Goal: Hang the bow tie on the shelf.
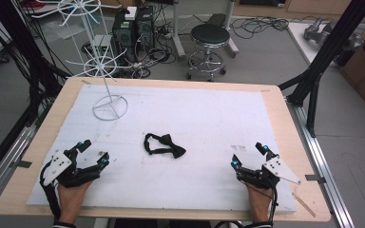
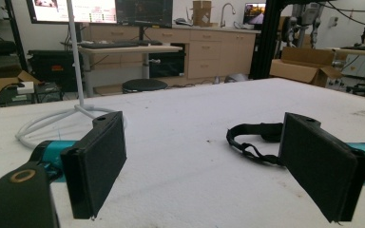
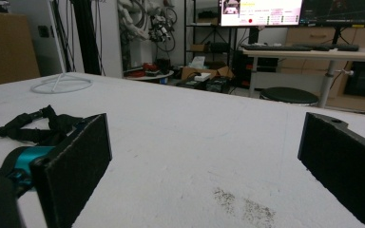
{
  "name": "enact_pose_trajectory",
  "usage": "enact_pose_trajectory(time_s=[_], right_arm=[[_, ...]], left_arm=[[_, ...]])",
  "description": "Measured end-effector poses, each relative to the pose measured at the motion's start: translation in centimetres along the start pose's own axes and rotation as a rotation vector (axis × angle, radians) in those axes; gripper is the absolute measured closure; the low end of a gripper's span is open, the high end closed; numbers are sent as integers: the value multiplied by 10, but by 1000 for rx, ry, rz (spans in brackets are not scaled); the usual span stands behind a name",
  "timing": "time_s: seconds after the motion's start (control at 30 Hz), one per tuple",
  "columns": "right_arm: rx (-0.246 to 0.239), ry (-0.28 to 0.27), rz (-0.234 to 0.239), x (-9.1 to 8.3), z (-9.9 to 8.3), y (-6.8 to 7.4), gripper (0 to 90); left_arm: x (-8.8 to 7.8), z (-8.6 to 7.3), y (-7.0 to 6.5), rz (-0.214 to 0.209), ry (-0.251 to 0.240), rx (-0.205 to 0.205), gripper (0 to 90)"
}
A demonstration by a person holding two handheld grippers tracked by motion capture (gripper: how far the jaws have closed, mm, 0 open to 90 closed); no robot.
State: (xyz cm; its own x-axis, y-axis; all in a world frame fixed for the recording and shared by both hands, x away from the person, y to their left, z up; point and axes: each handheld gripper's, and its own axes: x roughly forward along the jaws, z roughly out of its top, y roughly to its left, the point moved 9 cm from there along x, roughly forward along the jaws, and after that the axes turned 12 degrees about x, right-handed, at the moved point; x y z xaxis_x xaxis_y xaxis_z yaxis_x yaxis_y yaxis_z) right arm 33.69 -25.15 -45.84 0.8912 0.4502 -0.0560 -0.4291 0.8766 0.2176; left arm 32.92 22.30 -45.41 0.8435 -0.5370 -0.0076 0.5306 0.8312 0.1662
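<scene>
Found black bow tie (image 1: pixel 164 145) lying flat with its strap looped near the middle of the white mat (image 1: pixel 209 118), well apart from both grippers. Noted left gripper (image 1: pixel 93 153) resting at the mat's near left corner, jaws spread wide, nothing between them. Noted right gripper (image 1: pixel 248 155) at the near right, jaws likewise wide and empty. Observed white wire stand (image 1: pixel 105 76) standing upright at the far left of the mat.
</scene>
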Motion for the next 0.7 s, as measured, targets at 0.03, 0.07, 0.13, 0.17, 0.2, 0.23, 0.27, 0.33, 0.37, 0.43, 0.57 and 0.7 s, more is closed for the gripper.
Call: enact_pose_trajectory(time_s=[0.03, 0.07, 0.13, 0.17, 0.2, 0.23, 0.27, 0.33, 0.37, 0.43, 0.57, 0.7], right_arm=[[2, 3, 2, 0, 0, 0, 28], [3, 6, 3, 0, 0, 0, 28], [15, 7, 6, 0, 0, 0, 28], [10, 7, 7, 0, 0, 0, 28], [4, 6, 4, 0, 0, 0, 28], [-3, 9, 7, 0, -1, 1, 28], [-3, 9, 7, 0, -1, 1, 28], [-19, 10, 6, 0, -1, 2, 28], [-16, 11, 2, 1, -1, 2, 28], [-10, 12, 5, 1, -1, 1, 28], [2, 4, 6, 0, 0, 1, 28], [-17, -1, 11, -1, -1, 3, 28]], left_arm=[[0, 0, 0, 0, 0, -4, 164], [0, 0, 0, 0, 0, -4, 164], [0, 0, 1, 2, 0, -8, 164], [0, 0, 0, 2, 1, -2, 163], [0, 0, 0, 2, 0, 1, 163], [-1, 1, -1, -1, -7, 11, 163], [-1, 1, -1, -1, -7, 11, 163], [-2, 2, -3, -6, -24, 25, 163], [-3, 2, -4, -13, -32, 32, 163], [-3, 2, -4, -15, -33, 28, 163], [-3, 2, -3, -16, -27, 23, 163], [-2, 1, -2, -15, -16, 15, 162]])
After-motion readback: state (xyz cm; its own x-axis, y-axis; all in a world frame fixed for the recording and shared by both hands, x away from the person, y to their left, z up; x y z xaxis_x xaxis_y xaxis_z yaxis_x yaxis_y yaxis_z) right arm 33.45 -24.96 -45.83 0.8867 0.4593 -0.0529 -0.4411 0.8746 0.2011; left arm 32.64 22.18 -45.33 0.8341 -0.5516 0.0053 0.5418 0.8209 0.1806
